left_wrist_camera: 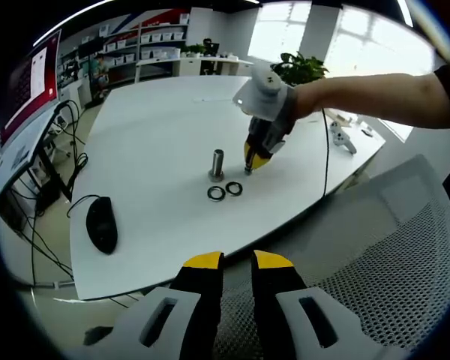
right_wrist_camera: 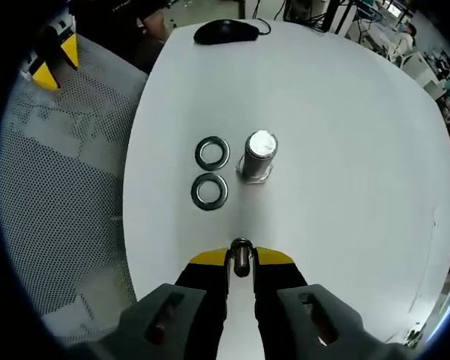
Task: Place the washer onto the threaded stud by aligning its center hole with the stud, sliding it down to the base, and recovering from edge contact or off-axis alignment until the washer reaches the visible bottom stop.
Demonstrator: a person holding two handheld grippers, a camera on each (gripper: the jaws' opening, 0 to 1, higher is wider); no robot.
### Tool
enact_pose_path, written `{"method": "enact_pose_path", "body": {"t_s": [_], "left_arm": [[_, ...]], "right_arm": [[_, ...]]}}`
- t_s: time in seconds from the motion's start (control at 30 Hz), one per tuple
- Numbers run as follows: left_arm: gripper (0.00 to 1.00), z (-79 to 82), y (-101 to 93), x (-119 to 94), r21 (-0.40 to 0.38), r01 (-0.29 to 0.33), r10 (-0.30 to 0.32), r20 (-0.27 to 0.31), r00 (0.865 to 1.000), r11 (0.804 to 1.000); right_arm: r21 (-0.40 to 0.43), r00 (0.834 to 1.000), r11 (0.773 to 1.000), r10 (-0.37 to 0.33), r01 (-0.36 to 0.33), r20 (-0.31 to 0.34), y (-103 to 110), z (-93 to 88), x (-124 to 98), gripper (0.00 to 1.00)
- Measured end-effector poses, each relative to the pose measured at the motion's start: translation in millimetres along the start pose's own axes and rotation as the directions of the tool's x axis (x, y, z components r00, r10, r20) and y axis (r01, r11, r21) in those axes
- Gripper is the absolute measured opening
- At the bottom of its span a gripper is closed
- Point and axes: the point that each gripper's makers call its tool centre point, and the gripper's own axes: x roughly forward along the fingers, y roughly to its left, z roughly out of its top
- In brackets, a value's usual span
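A: How do we identify the washer (right_wrist_camera: 241, 257) and stud (right_wrist_camera: 258, 156)?

B: We see a grey metal ring, held edge-on, clamped between the yellow-tipped jaws of the right gripper (right_wrist_camera: 241, 260). The stud is a short upright metal cylinder on a base, standing well in from the white table's (right_wrist_camera: 345, 112) edges.

A: What else do we see there?

B: Two flat washers (right_wrist_camera: 211, 171) lie just beside the stud, toward the table edge by the mesh chair (right_wrist_camera: 52, 195). The left gripper (left_wrist_camera: 237, 262) hangs off that edge, jaws slightly apart, holding nothing. A black mouse (left_wrist_camera: 101, 223) lies near another edge.
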Motion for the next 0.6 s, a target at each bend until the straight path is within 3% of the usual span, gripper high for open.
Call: {"method": "enact_pose_path", "body": {"t_s": [0.53, 0.6], "left_arm": [[0.12, -0.4, -0.1, -0.1, 0.001, 0.001, -0.001, 0.001, 1.000, 1.000], [0.12, -0.3, 0.0, -0.1, 0.001, 0.001, -0.001, 0.001, 1.000, 1.000]], "right_arm": [[-0.042, 1.000, 0.999, -0.004, 0.004, -0.004, -1.7, -4.0, 6.9, 0.14], [-0.056, 1.000, 0.998, -0.009, 0.010, 0.024, -2.3, -1.1, 6.6, 0.22]]}}
